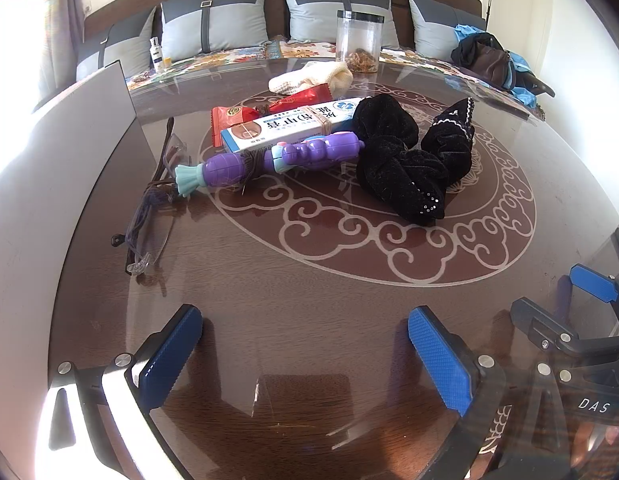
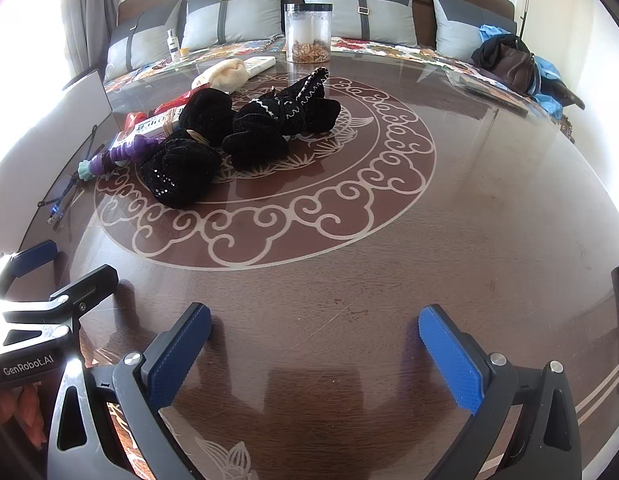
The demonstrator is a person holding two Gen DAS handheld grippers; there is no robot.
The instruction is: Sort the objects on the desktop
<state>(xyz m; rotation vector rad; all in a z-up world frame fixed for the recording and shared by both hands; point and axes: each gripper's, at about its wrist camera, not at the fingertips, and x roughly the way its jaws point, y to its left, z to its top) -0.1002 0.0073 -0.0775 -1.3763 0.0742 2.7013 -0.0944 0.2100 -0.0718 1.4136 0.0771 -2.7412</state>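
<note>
A heap of objects lies mid-table: a purple toy (image 1: 269, 158) (image 2: 125, 150), a white-and-blue box (image 1: 289, 126) bound with a rubber band, red snack packets (image 1: 233, 118), a cream knitted cloth (image 1: 309, 78) (image 2: 223, 74) and black velvet scrunchies (image 1: 401, 160) (image 2: 197, 156). Glasses (image 1: 149, 216) (image 2: 63, 200) lie left of the heap. My left gripper (image 1: 305, 344) hovers open near the table's front edge, well short of the heap. My right gripper (image 2: 315, 344) is open too, with nothing between its fingers; it also shows at the right edge of the left wrist view (image 1: 589, 308).
A clear plastic jar (image 1: 359, 40) (image 2: 308, 32) stands at the table's far edge. A white board (image 1: 61, 152) leans on the left. Behind are a sofa with grey cushions (image 1: 213, 20), a small bottle (image 1: 157, 54) and a dark bag (image 1: 489, 60). The glass-topped table (image 2: 469, 200) is bare at right.
</note>
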